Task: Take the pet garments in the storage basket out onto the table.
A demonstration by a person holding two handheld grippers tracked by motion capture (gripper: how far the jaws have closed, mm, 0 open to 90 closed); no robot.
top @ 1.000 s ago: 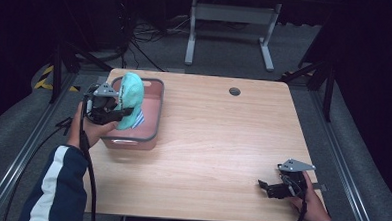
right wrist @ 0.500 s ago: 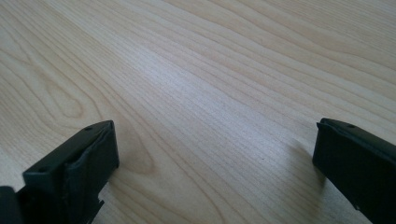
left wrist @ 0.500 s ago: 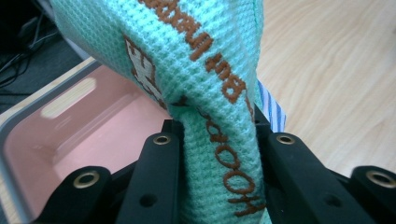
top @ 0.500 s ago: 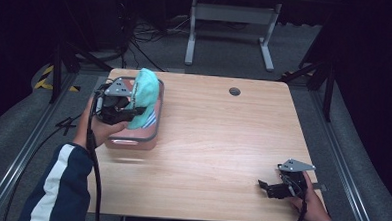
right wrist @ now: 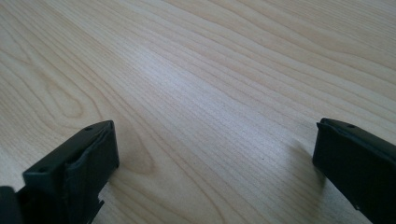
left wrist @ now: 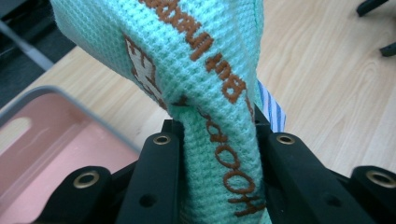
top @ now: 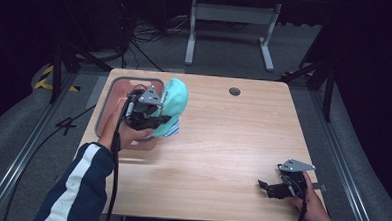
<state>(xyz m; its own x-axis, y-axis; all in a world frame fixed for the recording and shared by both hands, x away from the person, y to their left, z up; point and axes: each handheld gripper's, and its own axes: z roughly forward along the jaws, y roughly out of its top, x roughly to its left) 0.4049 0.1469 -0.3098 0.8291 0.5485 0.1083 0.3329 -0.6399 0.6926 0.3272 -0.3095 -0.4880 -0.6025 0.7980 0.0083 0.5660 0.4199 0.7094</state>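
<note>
Between left tool (left wrist: 215,140) jaws: towel (left wrist: 196,70).

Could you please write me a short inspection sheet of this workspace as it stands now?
Surface: wooden table, bare over most of its top, with a round hole near the far edge.
Job's things: mint-green cloth with brown lettering, lifted at the right rim of the pink bin; a blue-striped piece shows behind it.
Clutter: nothing seen.
Grippers: left gripper shut on the cloth; right gripper open, low over the near right corner.
Cables: one trails from each gripper; more lie on the floor beyond the table.
Surroundings: dark room, grey metal stand, floor rails either side.
</note>
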